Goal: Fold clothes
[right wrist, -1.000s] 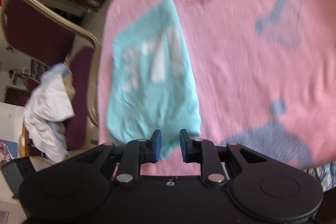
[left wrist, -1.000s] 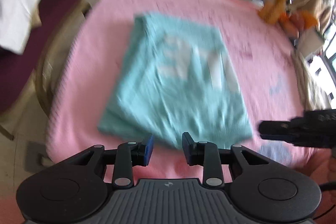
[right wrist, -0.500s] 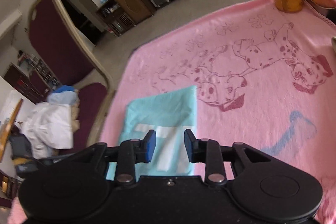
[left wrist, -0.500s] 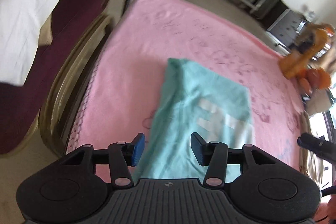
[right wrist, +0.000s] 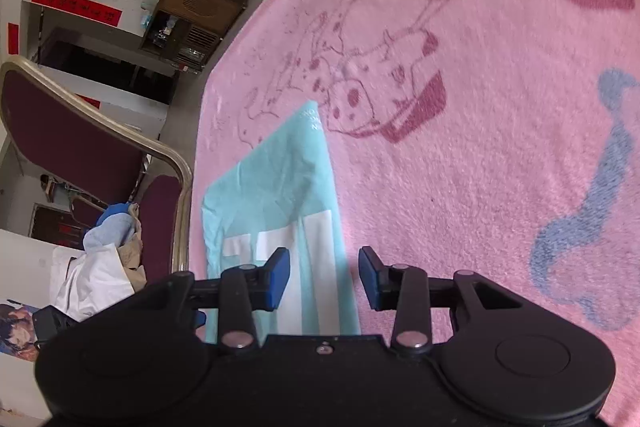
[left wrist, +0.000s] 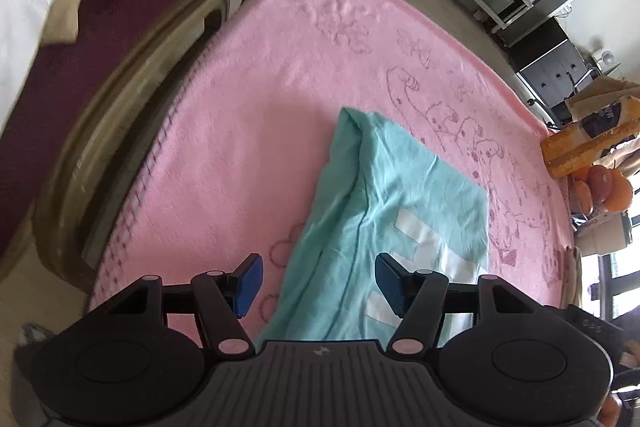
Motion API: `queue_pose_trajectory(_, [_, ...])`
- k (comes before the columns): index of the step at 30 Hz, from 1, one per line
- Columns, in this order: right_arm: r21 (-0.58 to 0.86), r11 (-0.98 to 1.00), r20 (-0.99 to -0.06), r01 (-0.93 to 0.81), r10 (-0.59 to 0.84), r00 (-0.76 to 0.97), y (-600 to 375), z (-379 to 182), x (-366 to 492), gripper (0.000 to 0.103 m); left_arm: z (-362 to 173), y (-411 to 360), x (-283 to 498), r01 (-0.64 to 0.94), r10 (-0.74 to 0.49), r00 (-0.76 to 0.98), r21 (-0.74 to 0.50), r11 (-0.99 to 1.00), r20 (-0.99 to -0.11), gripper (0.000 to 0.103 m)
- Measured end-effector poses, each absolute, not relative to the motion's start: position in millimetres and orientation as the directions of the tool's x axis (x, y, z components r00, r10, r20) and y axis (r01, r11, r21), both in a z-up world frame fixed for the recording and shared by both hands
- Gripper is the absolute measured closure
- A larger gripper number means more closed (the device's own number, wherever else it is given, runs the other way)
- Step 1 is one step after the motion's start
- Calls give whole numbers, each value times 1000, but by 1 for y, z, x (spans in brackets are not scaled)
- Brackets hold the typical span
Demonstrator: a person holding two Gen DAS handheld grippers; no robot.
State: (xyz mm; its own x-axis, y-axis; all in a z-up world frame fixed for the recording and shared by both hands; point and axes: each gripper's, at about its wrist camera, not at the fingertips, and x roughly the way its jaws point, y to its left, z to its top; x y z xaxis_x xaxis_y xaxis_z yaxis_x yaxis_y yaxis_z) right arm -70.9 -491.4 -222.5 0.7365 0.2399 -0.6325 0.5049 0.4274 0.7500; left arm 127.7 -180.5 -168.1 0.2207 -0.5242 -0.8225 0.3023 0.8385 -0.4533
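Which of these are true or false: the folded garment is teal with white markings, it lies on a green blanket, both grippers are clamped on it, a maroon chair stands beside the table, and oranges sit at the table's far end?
1. The folded teal garment bears white markings. True.
2. It lies on a green blanket. False: the fleecy blanket is pink with dog drawings.
3. Both grippers are clamped on it. False: left gripper and right gripper are opening, pads off the cloth.
4. A maroon padded chair stands beside the table. True.
5. Round oranges sit at the far end. True.
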Motion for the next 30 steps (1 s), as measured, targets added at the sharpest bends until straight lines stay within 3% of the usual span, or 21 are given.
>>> queue_pose_trajectory(4, [775,416,-602,476,258,756,-491,-229,-71,68,-174,-183,129,305,-541,189,-475,826,-819,43])
queue_pose_trajectory(11, [788,416,-587,454,288,756,-491,-233,-67,79,-176,-198,134,356,-492,230,-398,846,-840,48])
queue_pose_trajectory(17, [779,430,-594,456,274,757,-498,-232,-57,80,-176,-208,146,371,-507,246,-403,837,-826,48])
queue_pose_trajectory(30, [862,322,-483,392,285,828,-511,-252,-45,79,-181,-240,158,462,-595,202,-460,758,-778,38])
